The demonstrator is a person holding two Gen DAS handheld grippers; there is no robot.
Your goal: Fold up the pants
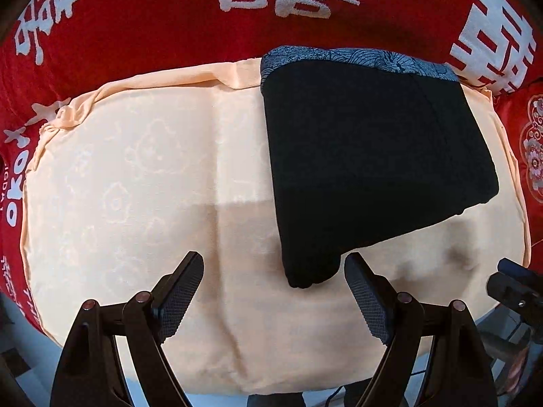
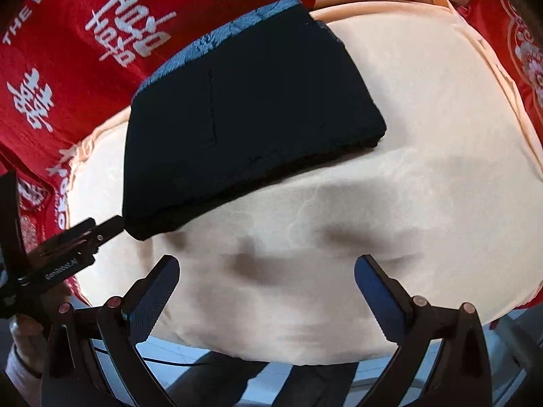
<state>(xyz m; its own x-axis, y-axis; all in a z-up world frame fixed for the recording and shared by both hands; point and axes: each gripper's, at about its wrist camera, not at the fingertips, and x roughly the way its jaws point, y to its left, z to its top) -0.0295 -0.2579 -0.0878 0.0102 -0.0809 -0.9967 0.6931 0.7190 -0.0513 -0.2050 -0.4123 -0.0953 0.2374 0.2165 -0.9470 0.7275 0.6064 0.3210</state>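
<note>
Lying folded, pants (image 1: 370, 156) just ahead of open left hand-held gripper (image 1: 273, 271).

My pants (image 1: 373, 169) are plain black, with a grey-blue waistband (image 1: 356, 57) in a fine line pattern. Under them lies a pale peach cloth (image 1: 135, 169) with faint embossed bear shapes. Around it, the bedspread (image 1: 152, 17) is bright red with white characters.
</note>
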